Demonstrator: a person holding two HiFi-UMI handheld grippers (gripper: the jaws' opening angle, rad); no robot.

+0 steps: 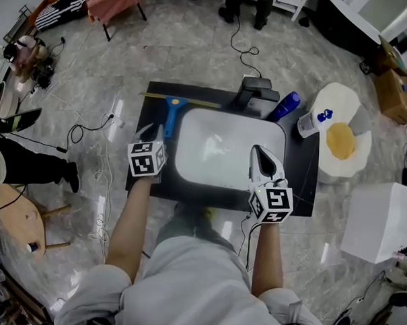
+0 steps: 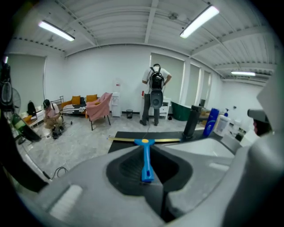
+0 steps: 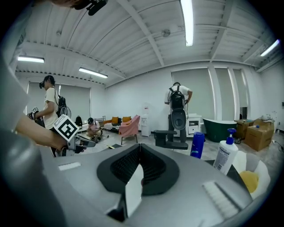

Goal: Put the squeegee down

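Squeegee: lies flat on the black desk, just left of the white basin, with its blue handle pointing toward the person and its yellow blade running along the far edge. Left tool: sits just beside the near end of the handle, released, with jaws only narrowly apart and nothing between them; handle in plain sight past the tips in the left gripper view. Right tool: hangs over the right side of the basin, clenched, pads meeting along one seam, empty. Beyond the basin: dark faucet, blue bottle and white pump bottle.
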